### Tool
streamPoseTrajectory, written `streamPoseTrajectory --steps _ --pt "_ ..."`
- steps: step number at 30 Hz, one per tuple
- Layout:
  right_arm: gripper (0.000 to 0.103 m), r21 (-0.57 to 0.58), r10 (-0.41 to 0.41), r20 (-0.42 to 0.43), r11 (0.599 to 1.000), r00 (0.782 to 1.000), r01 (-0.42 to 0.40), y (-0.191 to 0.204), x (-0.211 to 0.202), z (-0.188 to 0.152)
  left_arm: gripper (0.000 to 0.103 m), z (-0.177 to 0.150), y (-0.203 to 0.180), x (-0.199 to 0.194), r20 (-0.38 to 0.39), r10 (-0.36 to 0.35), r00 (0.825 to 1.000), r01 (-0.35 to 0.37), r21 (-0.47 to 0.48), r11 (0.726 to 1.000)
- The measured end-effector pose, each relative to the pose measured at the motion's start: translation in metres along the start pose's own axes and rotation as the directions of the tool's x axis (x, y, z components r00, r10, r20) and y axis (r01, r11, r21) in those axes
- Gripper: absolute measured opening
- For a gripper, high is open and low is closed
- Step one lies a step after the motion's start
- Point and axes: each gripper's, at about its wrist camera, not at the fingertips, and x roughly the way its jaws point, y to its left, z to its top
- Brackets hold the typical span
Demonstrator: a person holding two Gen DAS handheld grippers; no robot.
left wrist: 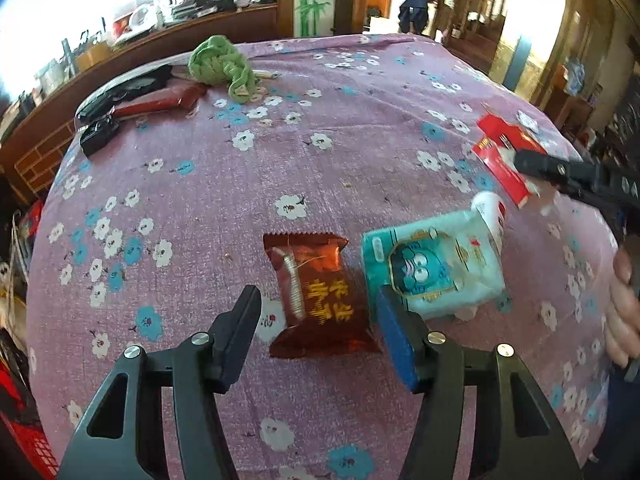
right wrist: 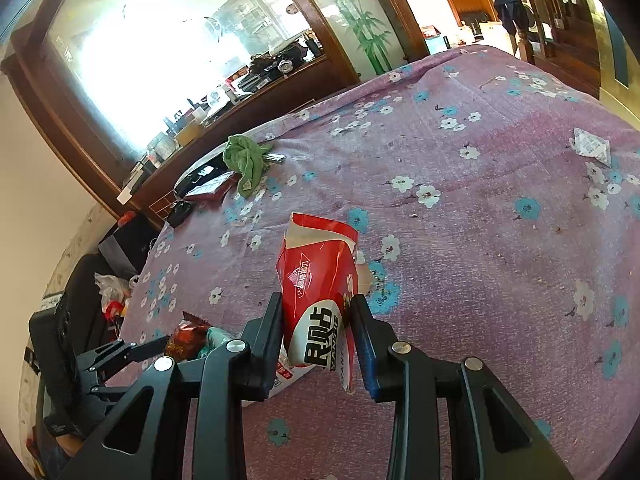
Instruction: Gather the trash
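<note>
A red-brown snack wrapper (left wrist: 320, 294) lies flat on the purple flowered tablecloth (left wrist: 320, 152). My left gripper (left wrist: 316, 300) is open, with its fingers on either side of the wrapper. A teal tissue pack (left wrist: 432, 264) lies just right of it. My right gripper (right wrist: 318, 314) is shut on a crumpled red and white wrapper (right wrist: 318, 280) and holds it above the cloth; that wrapper also shows in the left wrist view (left wrist: 504, 156) at the right gripper's tip (left wrist: 536, 166). A small white sachet (right wrist: 592, 146) lies at the far right.
A green rag (left wrist: 222, 64), a dark red box (left wrist: 160, 100), a black case (left wrist: 128, 88) and a black key fob (left wrist: 98, 136) lie at the table's far left edge. A white tube (left wrist: 490, 210) sits behind the tissue pack. A wooden counter with clutter stands beyond.
</note>
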Motion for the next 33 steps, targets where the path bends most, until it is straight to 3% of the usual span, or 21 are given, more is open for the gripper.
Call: streamPoseTrajectory --steps 6,8,15,17,19,25,33 --pt "0.036 -0.004 0.0 -0.007 1.0 1.0 0.0 0.001 0.002 0.0 0.056 0.003 0.005 0.009 -0.015 0.016 1.0 -0.017 -0.075 0.997" --pt "0.036 -0.019 0.002 -0.006 1.0 1.0 -0.002 0.004 0.002 -0.001 0.038 0.001 0.007 0.009 -0.018 0.022 1.0 -0.023 -0.102 0.995" --pt "0.036 -0.101 0.004 0.002 0.995 1.0 -0.004 0.023 0.001 -0.008 0.033 -0.016 0.012 -0.004 0.009 0.075 0.997 -0.072 -0.191 0.979" --pt "0.036 -0.122 0.009 0.006 0.992 1.0 -0.008 0.028 0.0 -0.01 0.033 -0.024 0.014 -0.013 0.047 0.084 0.995 -0.071 -0.225 0.972" --pt "0.036 -0.151 0.018 0.017 0.988 1.0 -0.015 0.035 -0.002 -0.013 0.033 -0.028 0.016 -0.021 0.085 0.117 0.989 -0.093 -0.249 0.964" --pt "0.036 -0.236 0.041 0.078 0.971 0.996 -0.021 0.056 -0.014 -0.02 0.033 -0.033 0.018 -0.04 0.199 0.252 0.947 -0.191 -0.282 0.94" --pt "0.036 -0.323 0.065 0.072 0.946 0.995 -0.038 0.077 -0.014 -0.033 0.033 -0.036 0.021 -0.049 0.233 0.314 0.92 -0.243 -0.289 0.926"
